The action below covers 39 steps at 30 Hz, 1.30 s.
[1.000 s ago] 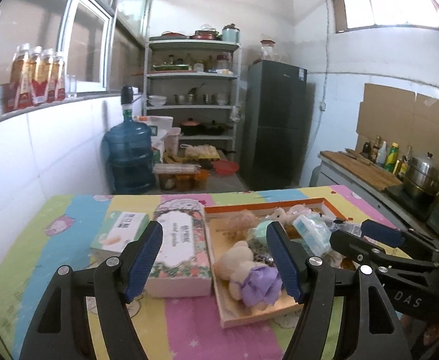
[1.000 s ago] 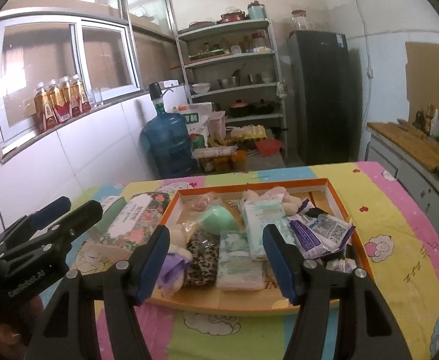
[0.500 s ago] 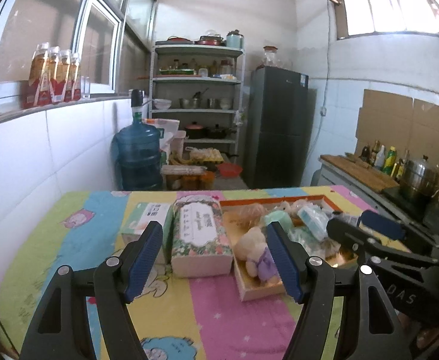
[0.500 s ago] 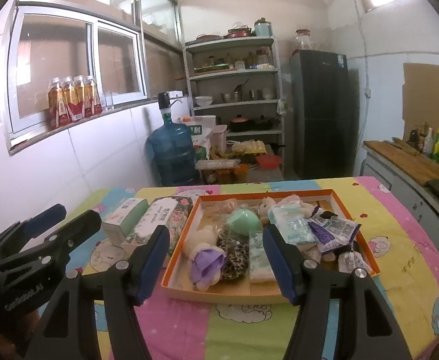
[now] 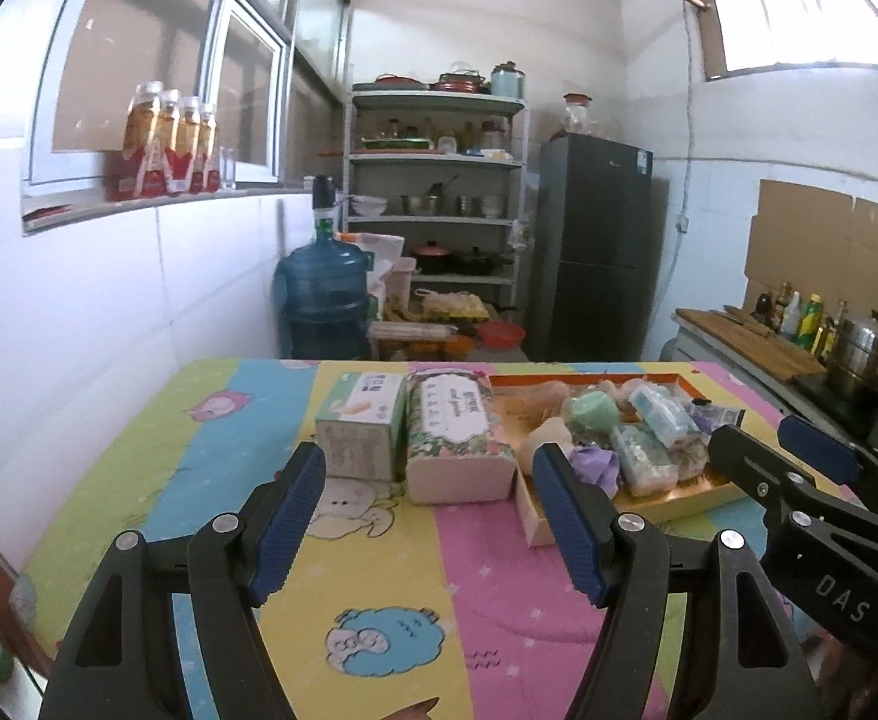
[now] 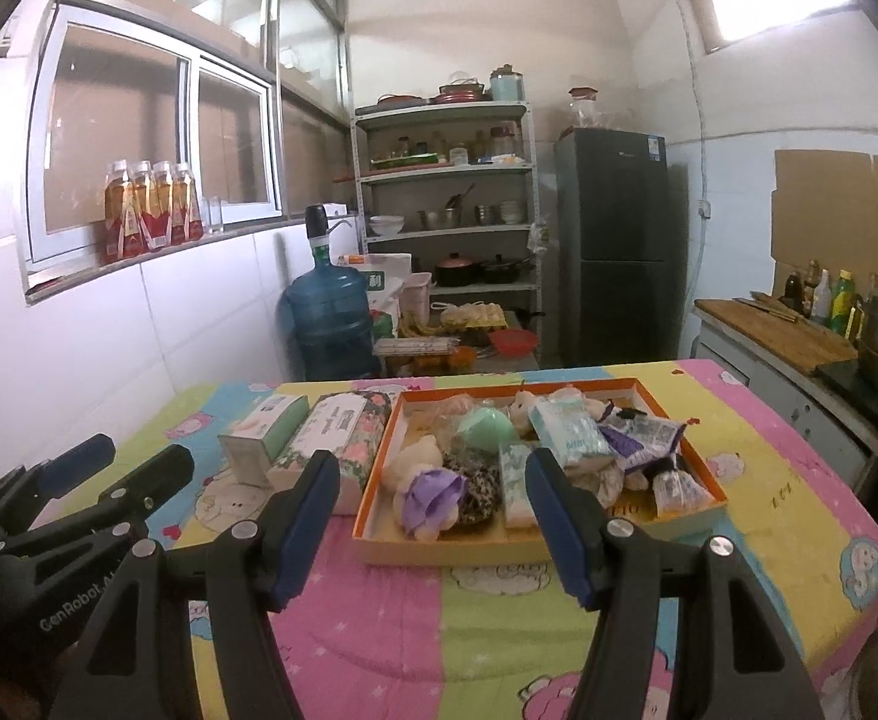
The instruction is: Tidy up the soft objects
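I'm pulling both hands back from the table, and the things are shrinking in my views compared with a moment ago. Starting left: the green tissue box (image 5: 362,427) is sitting beside the floral tissue pack (image 5: 458,443), both untouched on the cartoon tablecloth (image 5: 229,456). My left gripper (image 5: 428,521) is hanging released, nothing between its pads. Moving right, the orange tray (image 6: 379,474) is holding the soft toys, the purple one (image 6: 430,495) nearest me. My right gripper (image 6: 433,531) is gaping empty too. Retreating like this suggests I'm finishing, or just resetting.
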Tool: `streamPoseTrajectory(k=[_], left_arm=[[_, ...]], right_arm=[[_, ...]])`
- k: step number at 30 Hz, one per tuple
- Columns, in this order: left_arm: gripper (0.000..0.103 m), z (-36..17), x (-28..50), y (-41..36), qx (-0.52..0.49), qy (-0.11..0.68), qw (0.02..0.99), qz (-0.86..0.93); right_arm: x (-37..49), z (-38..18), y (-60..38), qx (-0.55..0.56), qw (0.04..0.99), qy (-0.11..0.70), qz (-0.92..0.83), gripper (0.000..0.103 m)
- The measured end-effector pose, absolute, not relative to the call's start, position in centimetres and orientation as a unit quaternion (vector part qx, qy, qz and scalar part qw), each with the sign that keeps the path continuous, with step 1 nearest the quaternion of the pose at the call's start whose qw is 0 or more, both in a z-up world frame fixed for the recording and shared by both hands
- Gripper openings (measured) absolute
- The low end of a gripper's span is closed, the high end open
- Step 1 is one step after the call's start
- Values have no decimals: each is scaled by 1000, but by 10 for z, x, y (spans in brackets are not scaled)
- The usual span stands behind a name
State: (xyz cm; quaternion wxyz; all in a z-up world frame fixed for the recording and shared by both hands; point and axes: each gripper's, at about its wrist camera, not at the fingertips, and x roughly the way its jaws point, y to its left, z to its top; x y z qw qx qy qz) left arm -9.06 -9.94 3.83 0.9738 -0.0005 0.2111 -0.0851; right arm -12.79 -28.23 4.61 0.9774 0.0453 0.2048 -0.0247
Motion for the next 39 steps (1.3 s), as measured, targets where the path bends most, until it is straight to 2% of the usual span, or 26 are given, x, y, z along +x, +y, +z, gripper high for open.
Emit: streamPoseTrajectory(k=[17, 39], left_arm=[[73, 36, -143, -93, -3, 196, 978, -69], [74, 29, -221, -103, 3, 167, 984, -56]], right_arm=[[-175, 41, -270, 44, 979, 198, -30, 64], [-249, 35, -278, 58, 986, 150, -38, 64]])
